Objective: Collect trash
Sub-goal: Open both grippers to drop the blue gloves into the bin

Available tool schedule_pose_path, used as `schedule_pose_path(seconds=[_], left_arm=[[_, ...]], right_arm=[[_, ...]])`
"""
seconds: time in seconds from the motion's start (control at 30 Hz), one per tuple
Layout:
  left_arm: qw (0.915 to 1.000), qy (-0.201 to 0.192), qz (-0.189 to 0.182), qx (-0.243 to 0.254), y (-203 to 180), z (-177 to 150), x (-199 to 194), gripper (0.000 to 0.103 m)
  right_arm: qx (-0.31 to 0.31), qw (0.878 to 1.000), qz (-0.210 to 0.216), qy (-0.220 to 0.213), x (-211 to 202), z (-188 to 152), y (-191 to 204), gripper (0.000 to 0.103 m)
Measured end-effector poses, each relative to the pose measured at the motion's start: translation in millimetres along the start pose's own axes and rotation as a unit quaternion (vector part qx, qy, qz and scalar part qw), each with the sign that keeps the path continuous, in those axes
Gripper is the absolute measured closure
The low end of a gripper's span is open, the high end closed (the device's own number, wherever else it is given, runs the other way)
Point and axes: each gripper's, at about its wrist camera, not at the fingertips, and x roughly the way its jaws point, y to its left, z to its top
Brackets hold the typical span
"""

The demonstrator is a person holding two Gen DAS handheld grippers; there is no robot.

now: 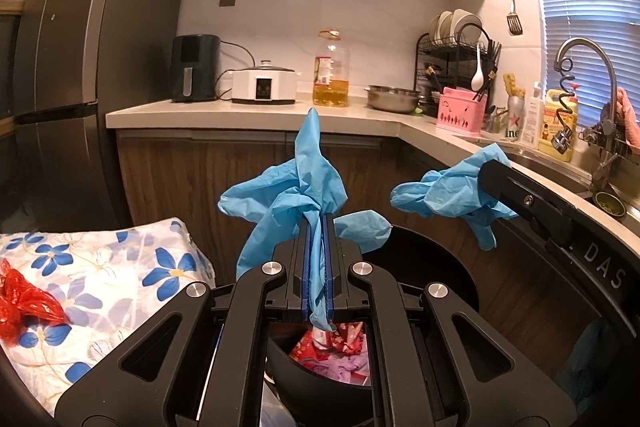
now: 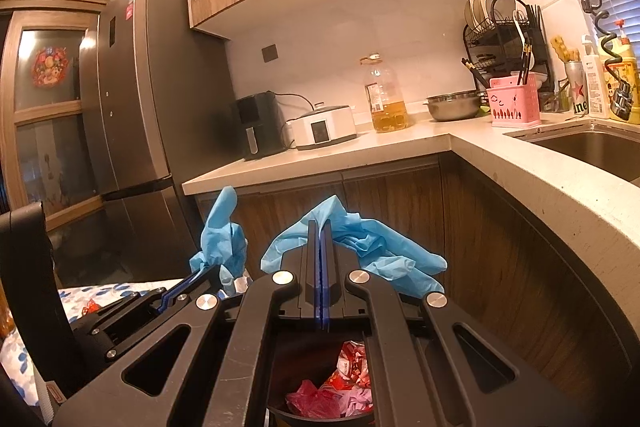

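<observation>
Right now both grippers' jaws clamp blue gloves (image 1: 304, 183) above the trash bin (image 1: 432, 259)

The left gripper (image 1: 318, 223) is clamped on a crumpled blue glove (image 1: 296, 187), whose loose fingers stick up and flop out to both sides of the jaws. To its right, the right gripper (image 1: 486, 173) pinches a second blue glove (image 1: 444, 193) just below the counter edge (image 1: 256, 117). Both hang above a black bin (image 1: 452, 267) with red and pink wrappers (image 1: 336, 347) inside. On the left lies a blue-flowered cloth (image 1: 120, 267) with a red plastic bag (image 1: 24, 299) resting on it.
</observation>
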Motion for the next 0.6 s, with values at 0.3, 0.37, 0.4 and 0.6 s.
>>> schedule_pose_path(seconds=[0.3,0.37,0.4,0.6], left_arm=[[0.9999,0.015,-0.006,-0.005,1.7,-4.6,13.9,0.098],[0.9998,0.019,-0.011,-0.004,0.4,-6.3,16.6,0.098],[0.9997,0.022,-0.014,-0.002,-0.3,-7.7,18.7,0.098],[0.9988,0.042,-0.024,0.012,-3.9,-16.0,27.9,0.091]], right_arm=[[0.009,1.0,-0.002,0.003,7.8,-3.8,-5.9,0.07],[0.016,1.0,-0.012,-0.003,4.9,-4.3,-9.1,0.07],[0.018,1.0,-0.015,-0.006,3.6,-4.1,-10.4,0.069],[0.028,0.999,-0.021,-0.014,-3.6,-2.0,-15.9,0.058]])
